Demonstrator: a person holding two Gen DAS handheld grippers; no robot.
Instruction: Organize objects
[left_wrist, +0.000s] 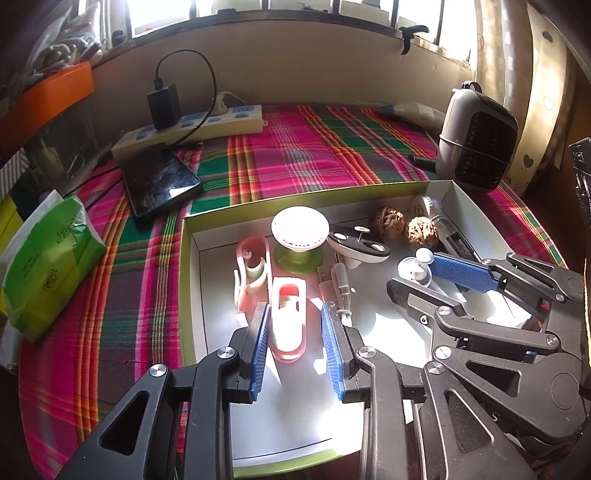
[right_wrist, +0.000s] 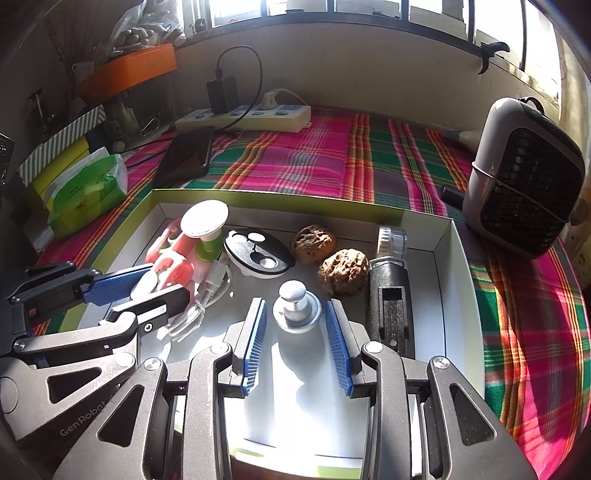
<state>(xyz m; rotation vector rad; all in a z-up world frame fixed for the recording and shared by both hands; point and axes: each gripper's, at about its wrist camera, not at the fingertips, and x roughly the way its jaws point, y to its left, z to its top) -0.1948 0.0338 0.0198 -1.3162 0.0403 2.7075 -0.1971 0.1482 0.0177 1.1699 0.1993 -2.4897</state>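
Observation:
A shallow white box with a green rim (left_wrist: 192, 258) (right_wrist: 443, 258) holds small items. My left gripper (left_wrist: 295, 314) (right_wrist: 166, 282) is open around a pink clip (left_wrist: 288, 321) (right_wrist: 173, 269) lying on the box floor, with a gap at the right pad. My right gripper (right_wrist: 295, 306) (left_wrist: 413, 273) is open around a silver knob with a white ball top (right_wrist: 295, 310) (left_wrist: 419, 267), with narrow gaps on both sides. Two walnuts (right_wrist: 343, 271) (left_wrist: 423, 230), a white mushroom-shaped piece (left_wrist: 300, 229) and a black-and-white oval piece (right_wrist: 258, 251) lie further back.
A second pink clip (left_wrist: 251, 273), a white cable (right_wrist: 210, 284) and a black tool (right_wrist: 391, 306) also lie in the box. On the plaid cloth (left_wrist: 295, 155) are a phone (left_wrist: 160, 181), a power strip (left_wrist: 199, 129), a green tissue pack (left_wrist: 51, 266) and a grey fan (right_wrist: 524, 177).

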